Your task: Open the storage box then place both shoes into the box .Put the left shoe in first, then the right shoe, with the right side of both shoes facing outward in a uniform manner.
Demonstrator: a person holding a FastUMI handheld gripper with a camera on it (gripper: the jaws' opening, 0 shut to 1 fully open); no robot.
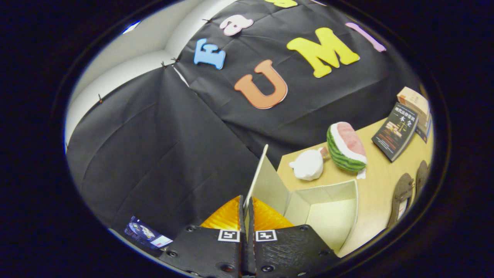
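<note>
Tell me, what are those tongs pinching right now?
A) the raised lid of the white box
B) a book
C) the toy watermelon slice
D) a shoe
A: the tongs are closed on the edge of the white box's lid, which stands up beside the open box, while the shoes lie on the table beyond it.

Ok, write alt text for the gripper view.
The gripper is shut on the raised lid of an open, empty storage box on a wooden table. Beyond the box lie a white plush toy, a plush watermelon slice, books and two shoes.
</note>
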